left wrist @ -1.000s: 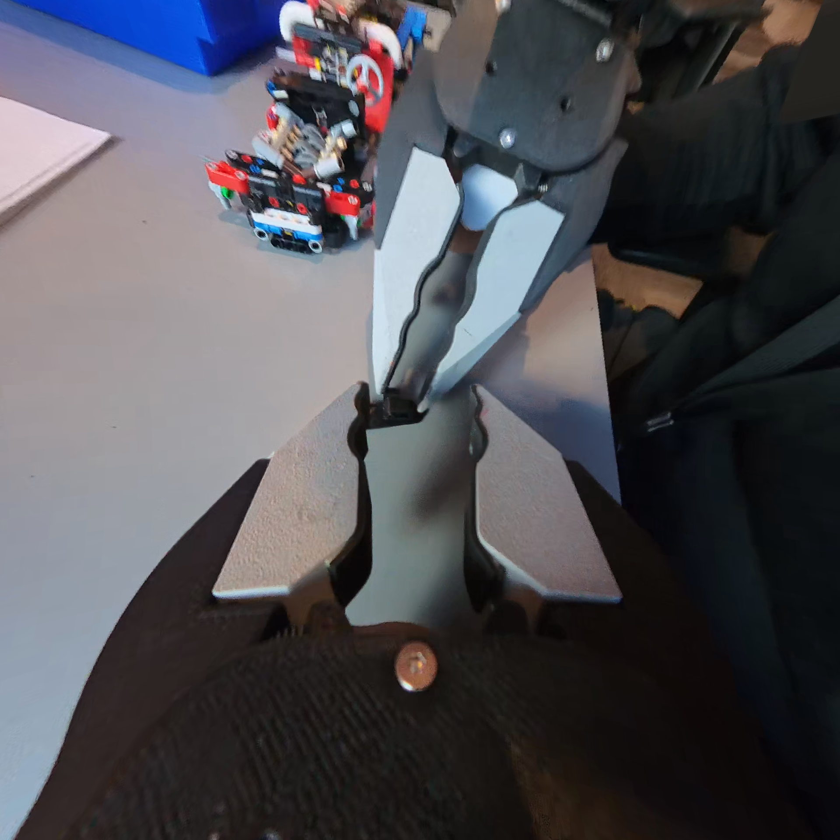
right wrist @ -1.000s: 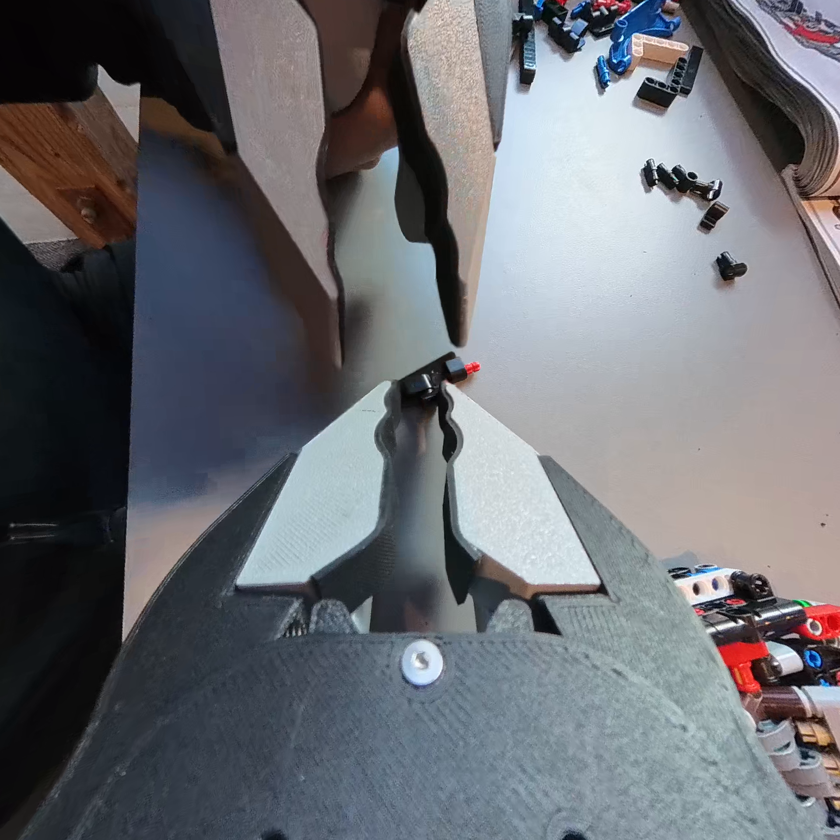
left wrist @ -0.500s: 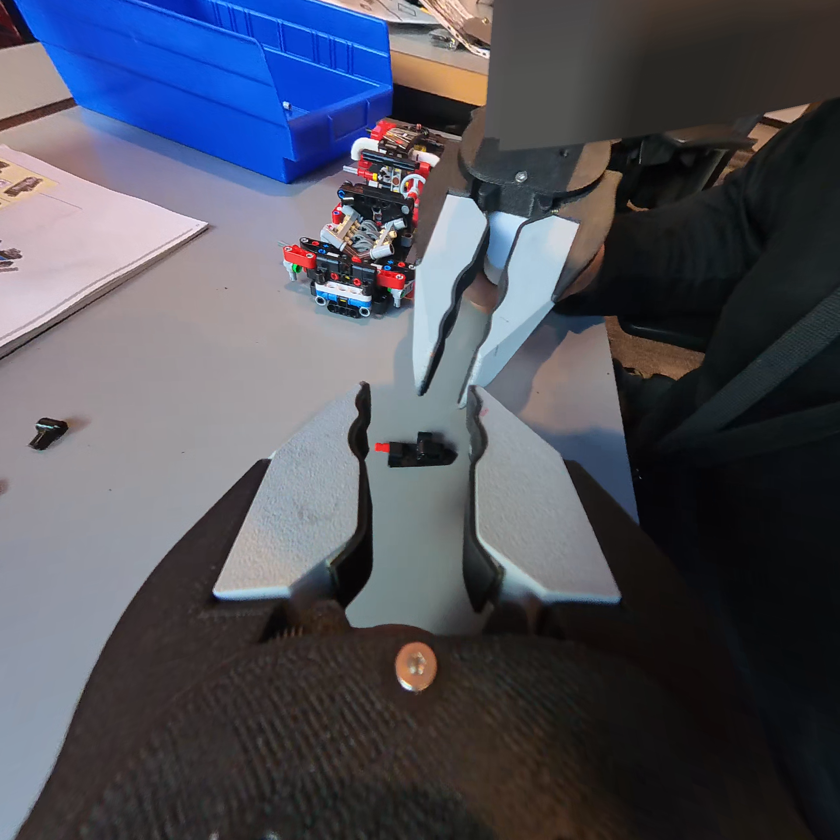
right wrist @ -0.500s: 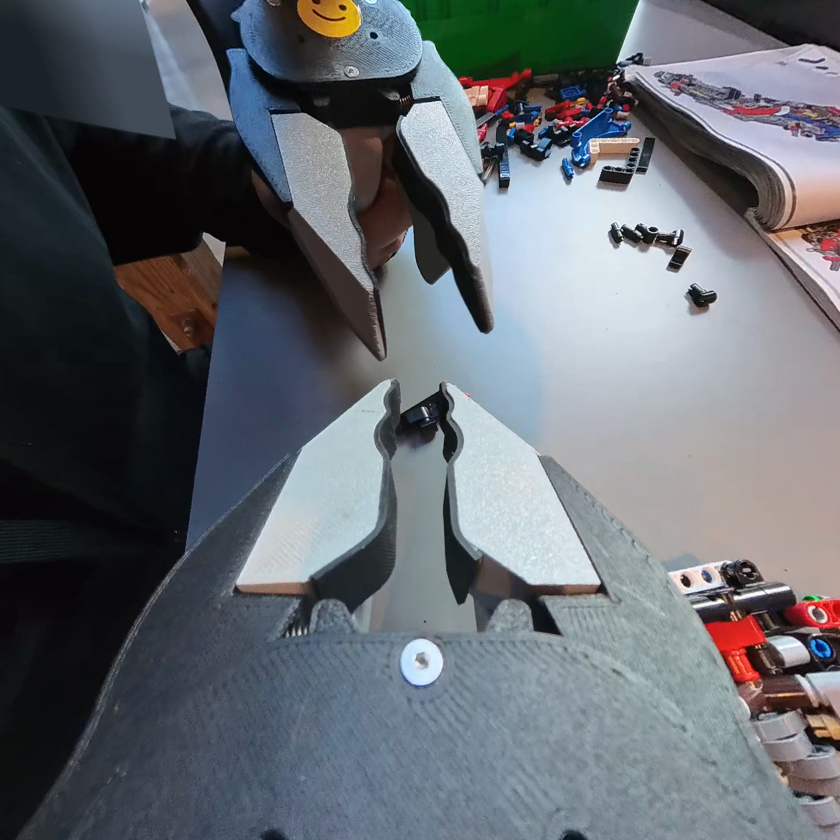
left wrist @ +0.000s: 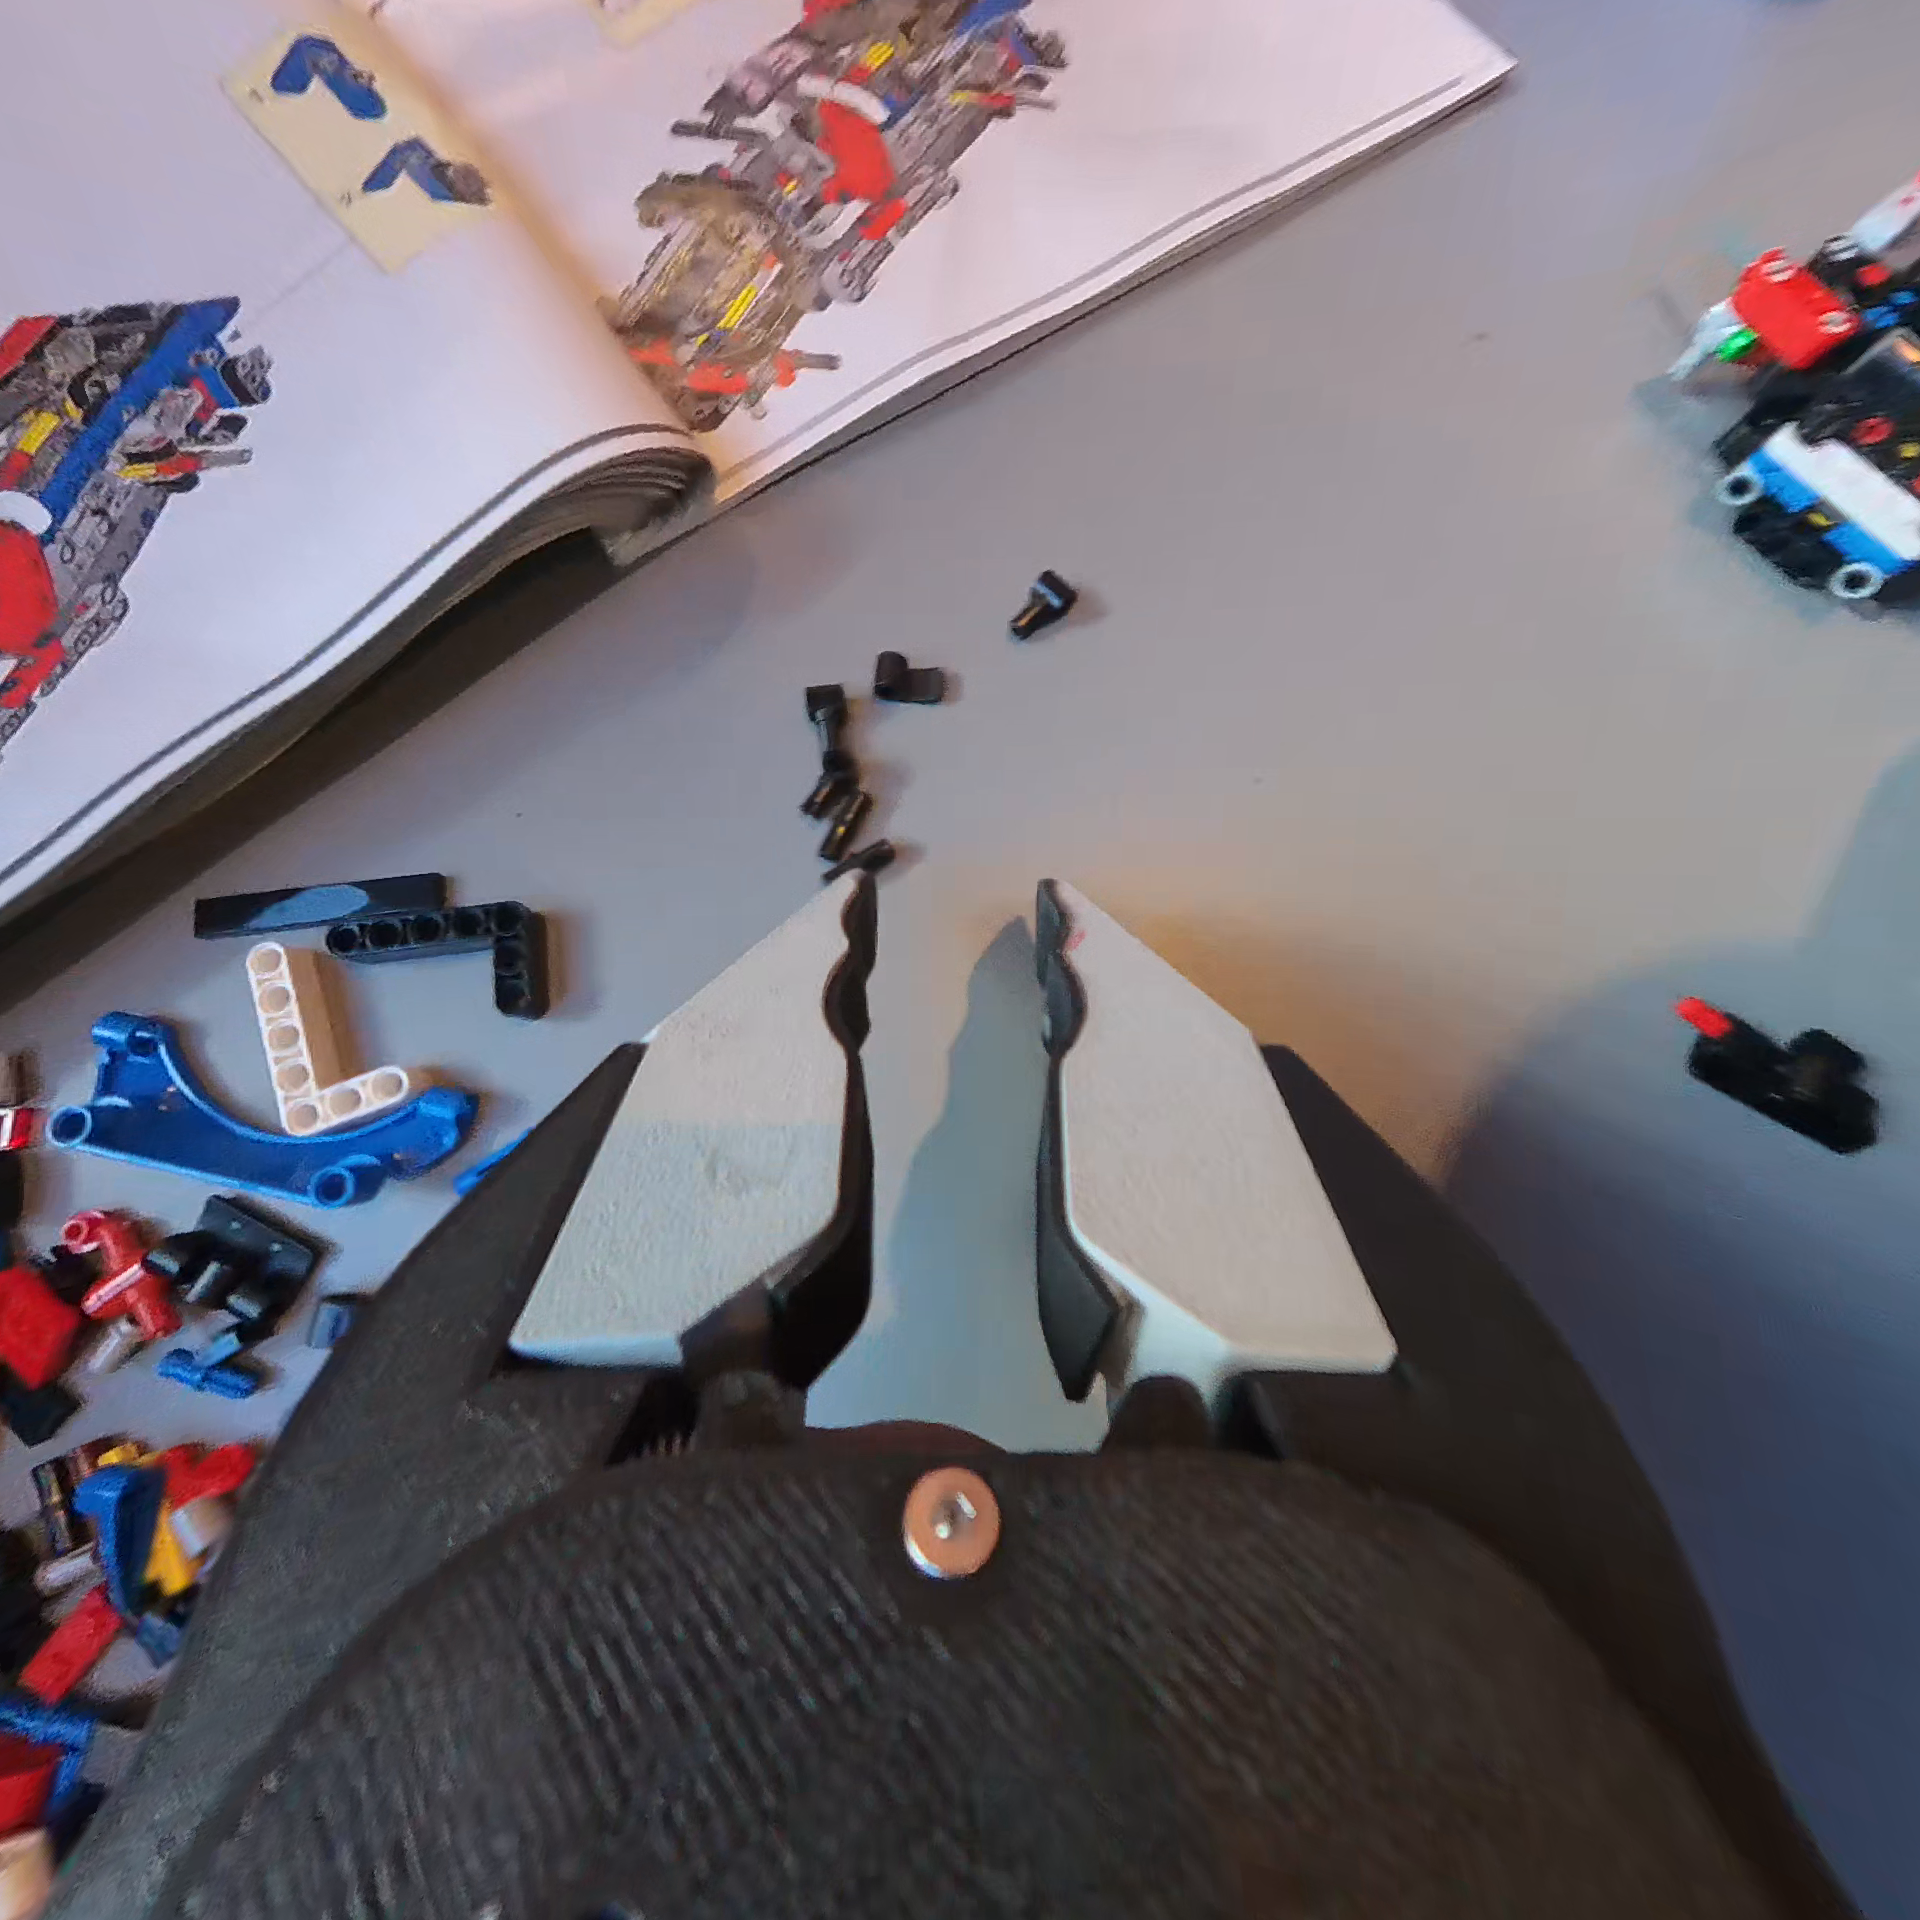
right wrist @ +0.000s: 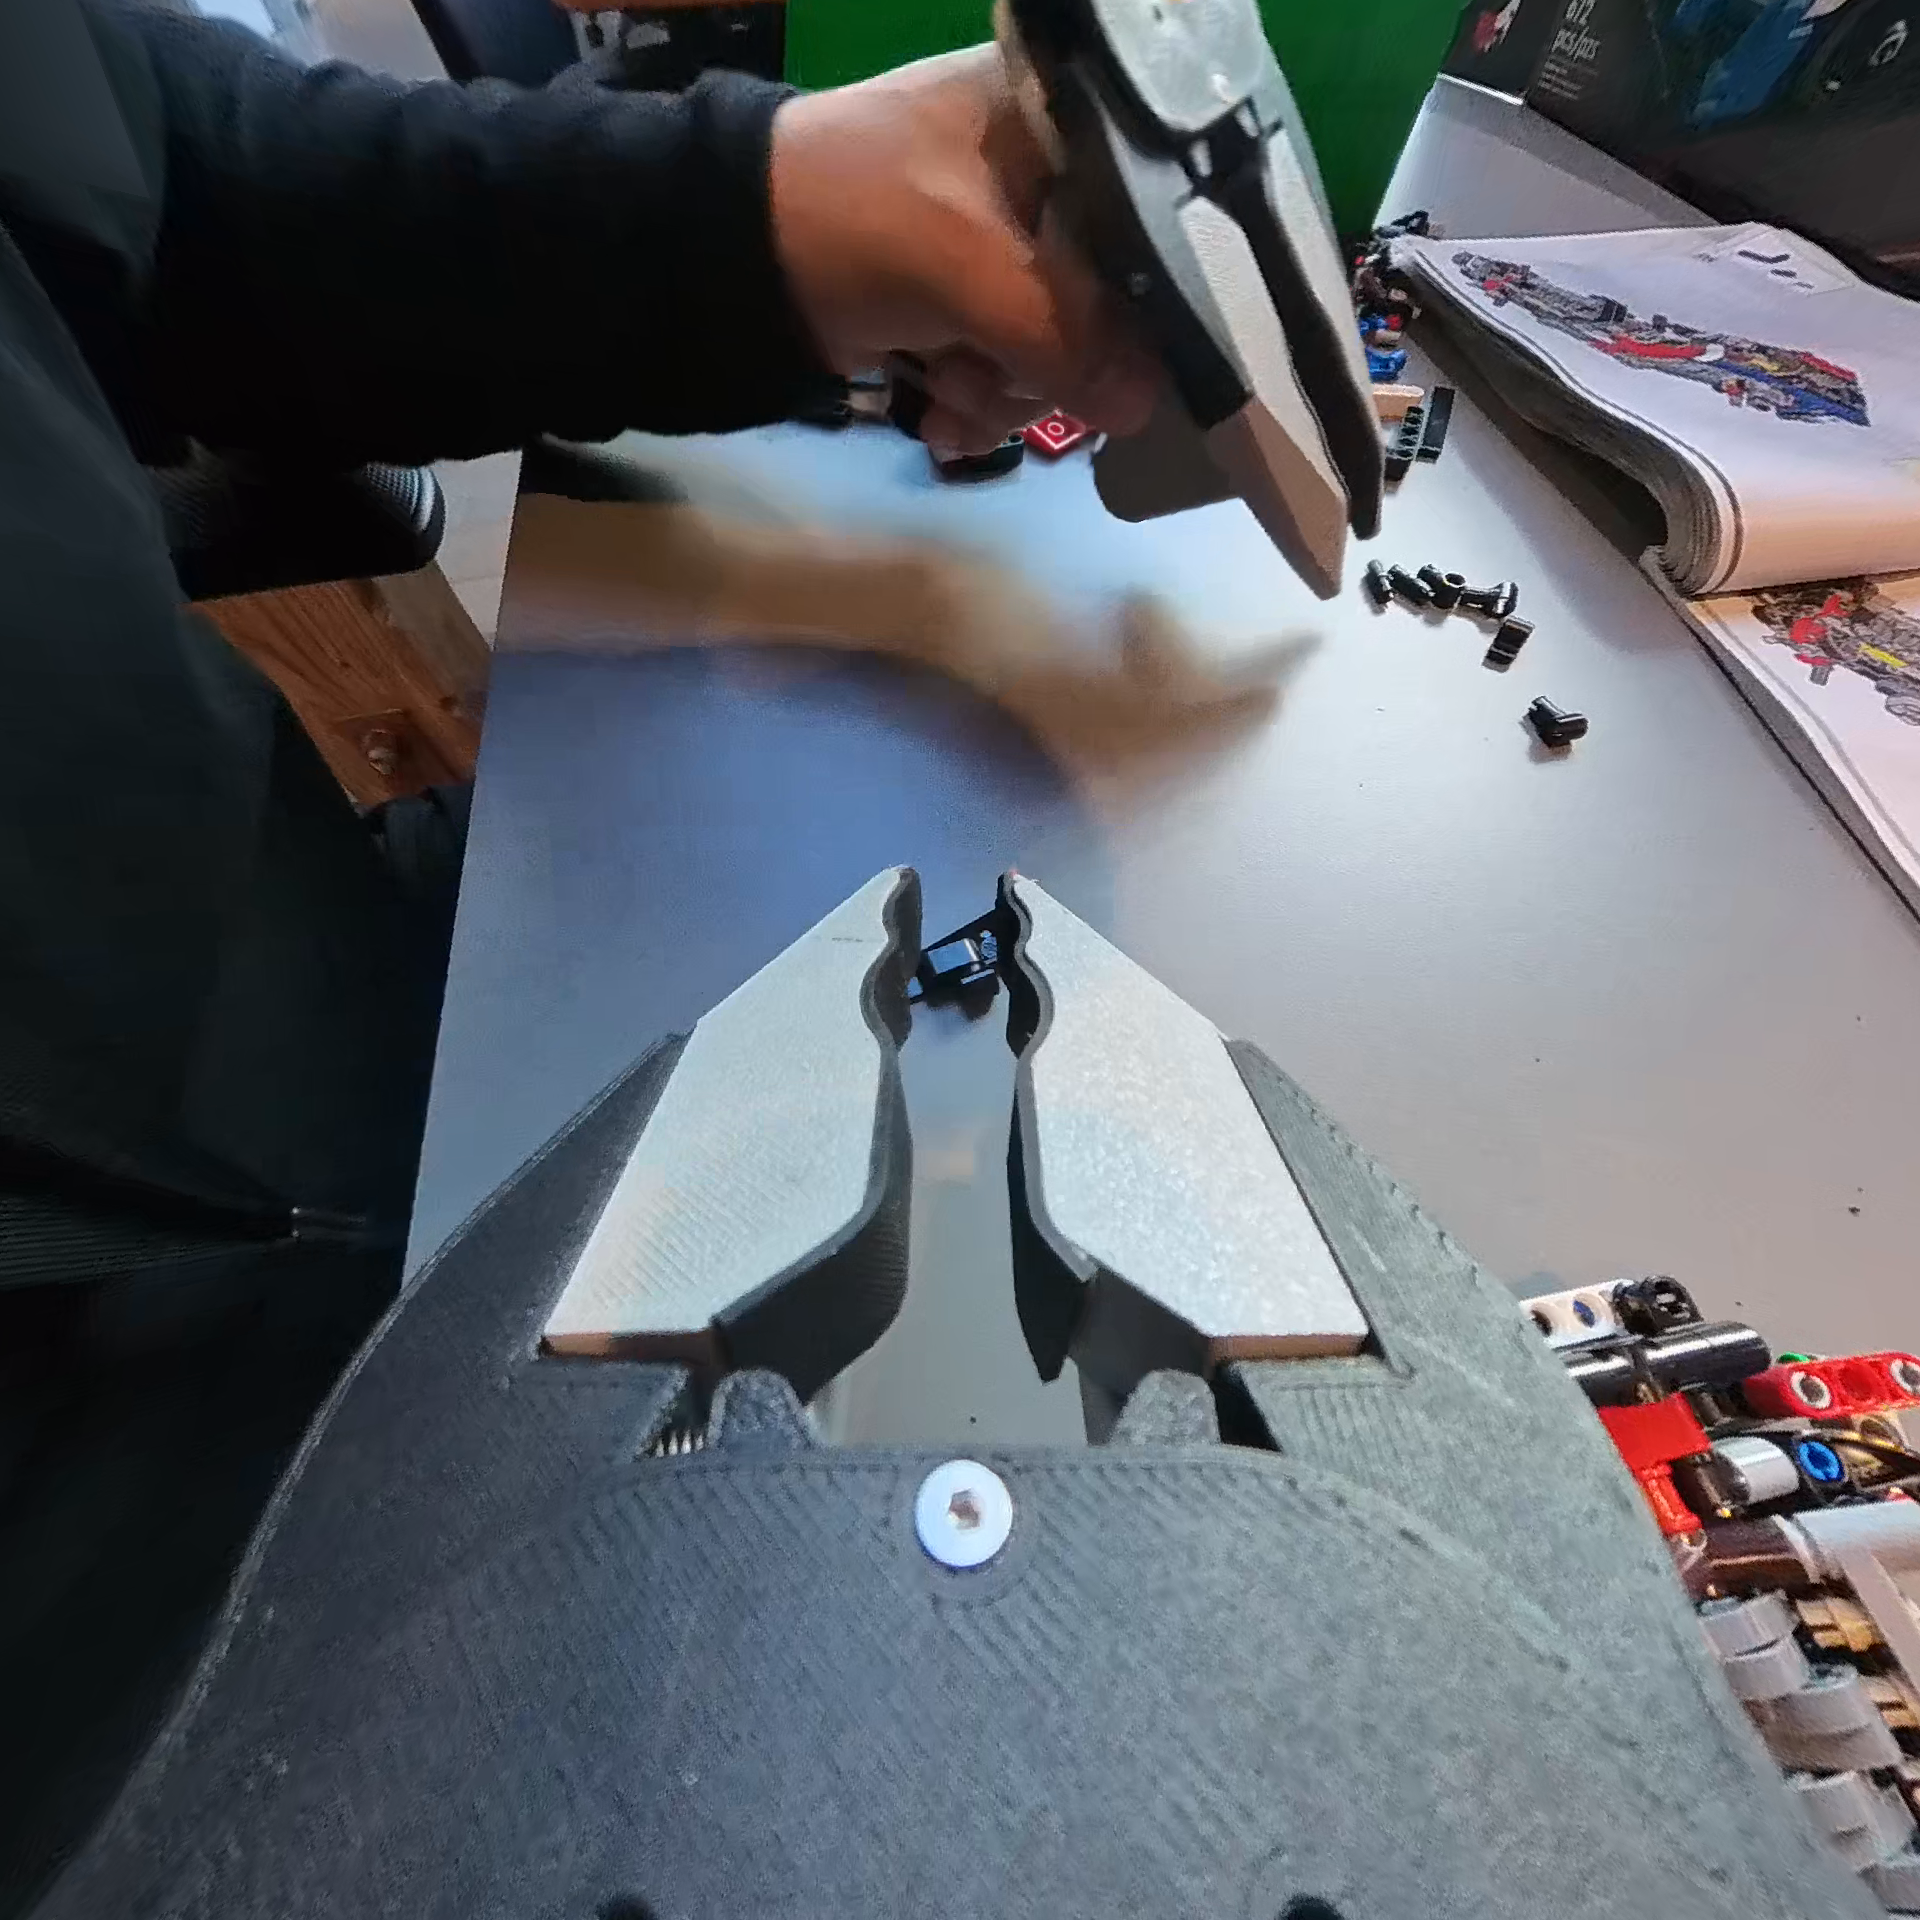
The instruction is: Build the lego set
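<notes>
A small black connector with a red pin (left wrist: 1777,1086) lies on the grey table to the right in the left wrist view. In the right wrist view it (right wrist: 961,966) shows through the gap between my right gripper's tips. My right gripper (right wrist: 956,881) hovers above it, jaws slightly apart and empty. My left gripper (left wrist: 953,888) is open and empty, its tips just short of a row of small black pins (left wrist: 842,790). It also shows from the side in the right wrist view (right wrist: 1345,556), above those pins (right wrist: 1439,587). The partly built model (left wrist: 1829,447) stands at the right.
An open instruction book (left wrist: 520,312) lies at the back left. Loose blue, white, black and red parts (left wrist: 260,1091) are spread at the left. The model (right wrist: 1766,1455) is close beside my right gripper. The table edge (right wrist: 457,935) and a person's dark sleeve (right wrist: 416,260) are at the left. The tips of one gripper are about 20 cm away from the tips of the other. My right tips are about 30 cm from the open instruction book (left wrist: 520,312), my left tips only 15 cm. My right wrist view (right wrist: 1846,498) looks at it from another angle.
My left gripper has swung away from my right gripper, over to the black pins by the book. The black connector, let go earlier by my right gripper, stays on the table.
</notes>
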### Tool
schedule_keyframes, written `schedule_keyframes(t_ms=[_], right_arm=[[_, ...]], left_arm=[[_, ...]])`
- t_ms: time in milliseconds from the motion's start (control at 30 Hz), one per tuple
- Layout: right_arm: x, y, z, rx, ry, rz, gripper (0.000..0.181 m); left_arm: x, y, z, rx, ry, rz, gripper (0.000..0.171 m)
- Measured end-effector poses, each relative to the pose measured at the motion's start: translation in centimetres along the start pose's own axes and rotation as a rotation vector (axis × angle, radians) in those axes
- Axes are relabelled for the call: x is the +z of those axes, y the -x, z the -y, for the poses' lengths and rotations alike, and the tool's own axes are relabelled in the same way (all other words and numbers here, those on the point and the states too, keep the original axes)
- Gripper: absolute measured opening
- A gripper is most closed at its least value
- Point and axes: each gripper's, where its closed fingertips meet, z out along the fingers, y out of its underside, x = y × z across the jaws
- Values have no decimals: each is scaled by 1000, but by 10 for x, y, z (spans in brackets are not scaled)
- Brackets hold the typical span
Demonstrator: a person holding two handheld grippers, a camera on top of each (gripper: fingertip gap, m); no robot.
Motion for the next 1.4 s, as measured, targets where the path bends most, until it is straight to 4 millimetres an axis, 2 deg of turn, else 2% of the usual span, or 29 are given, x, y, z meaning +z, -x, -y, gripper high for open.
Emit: schedule_keyframes(t_ms=[67, 200, 467, 633, 733, 967, 1100, 1200, 1267, 1333, 1400], right_arm=[[0, 0, 0, -7, -2, -6, 11], [-2, 1, 1, -6, -9, -7, 11], [-3, 2, 1, -6, -16, -6, 10], [-3, 2, 2, -6, -18, -6, 10], [-4, 2, 2, -1, -21, -5, 10], [-3, 2, 1, -2, -16, -5, 9], [-5, -1, 3, 6, -29, -23, 9], [-10, -8, 7, 30, -67, -59, 9], [-16, -17, 8, 52, -91, -95, 9], [-22, -26, 7, 77, -105, -142, 9], [-27, -31, 7, 93, -118, -156, 9]], left_arm=[[3, 9, 3, -2, 20, 22, 28], [5, 14, 19, 50, 22, 22, 20], [21, 27, 20, 90, 130, 4, 11], [29, 24, 7, 87, 221, -48, 14], [29, 23, 6, 95, 218, -51, 6], [28, 23, 6, 74, 200, -70, 6], [20, 21, 11, 74, 169, -66, 6], [8, 9, 18, 97, 131, -74, 6], [-4, -14, 21, 153, 96, -113, 5], [-14, -50, 20, 208, 67, -197, 6], [-23, -97, 15, 262, 48, -324, 5]])
